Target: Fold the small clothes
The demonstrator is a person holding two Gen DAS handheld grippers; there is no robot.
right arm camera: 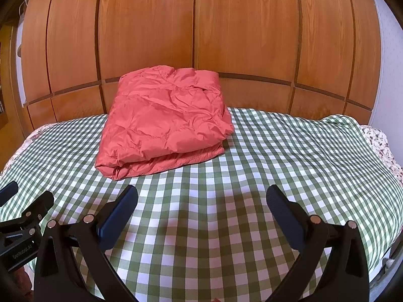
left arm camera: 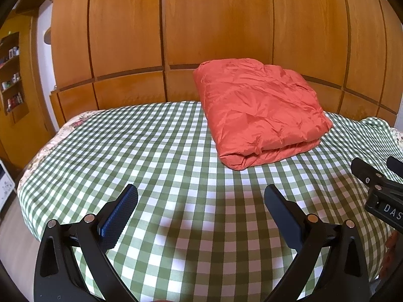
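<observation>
A red-orange quilted garment (left arm camera: 259, 110) lies folded into a thick rectangle on the green-and-white checked cloth (left arm camera: 151, 151), toward the far side. It also shows in the right wrist view (right arm camera: 163, 123). My left gripper (left arm camera: 201, 193) is open and empty, hovering over bare cloth well short of the garment. My right gripper (right arm camera: 201, 193) is open and empty, just in front of the garment's near edge. Each gripper shows at the edge of the other's view: the right one (left arm camera: 377, 183) and the left one (right arm camera: 25, 201).
The checked cloth (right arm camera: 277, 163) covers a surface with a floral cover (right arm camera: 377, 141) showing at the edges. Wooden wardrobe doors (left arm camera: 214, 25) stand right behind it. A shelf with small bottles (left arm camera: 11, 75) is at the far left.
</observation>
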